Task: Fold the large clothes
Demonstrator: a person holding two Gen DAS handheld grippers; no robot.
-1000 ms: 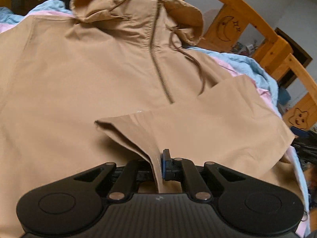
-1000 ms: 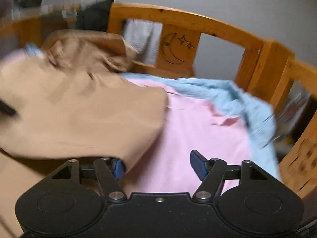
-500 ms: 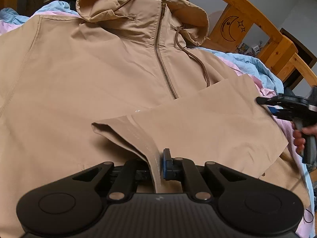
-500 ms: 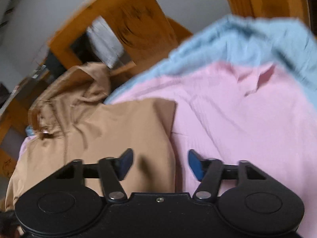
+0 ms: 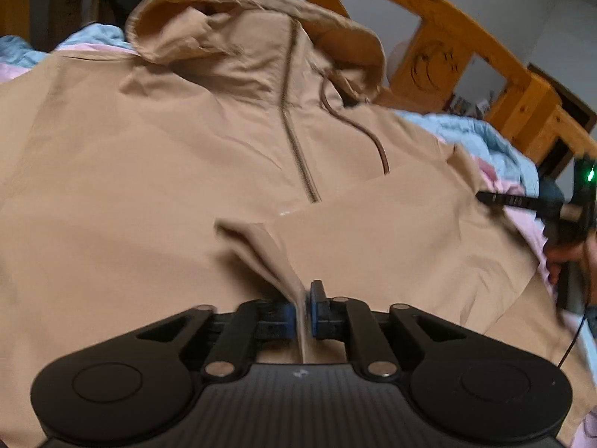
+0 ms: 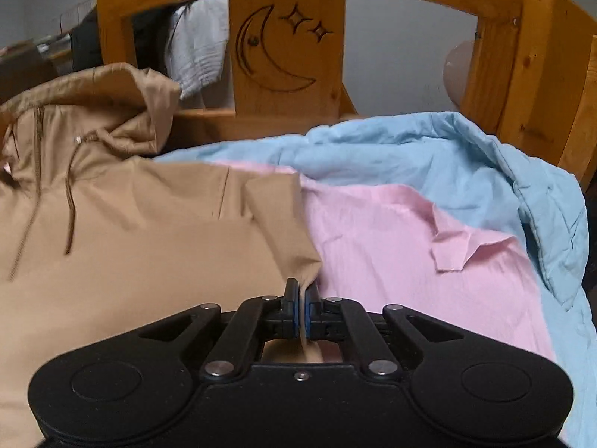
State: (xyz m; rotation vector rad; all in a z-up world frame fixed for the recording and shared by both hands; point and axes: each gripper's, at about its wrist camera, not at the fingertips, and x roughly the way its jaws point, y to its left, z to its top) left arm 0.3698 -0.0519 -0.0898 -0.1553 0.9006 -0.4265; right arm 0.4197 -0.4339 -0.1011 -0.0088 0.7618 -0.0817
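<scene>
We see a tan hooded jacket (image 5: 156,171) w/ a darker brown drawstring (image 5: 358,130) & brassy zip (image 5: 294,142). Under it: pink sheet (image 6: 391,246), light blue quilt (image 6: 466,164). Bed frame (image 6: 287,48) is honey-orange wood w/ a carved moon & stars. Both grippers black, blue pads.

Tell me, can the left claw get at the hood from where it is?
Probably yes: the left claw has only flat jacket before the hood, but the sleeve cuff sits between its pads.
</scene>
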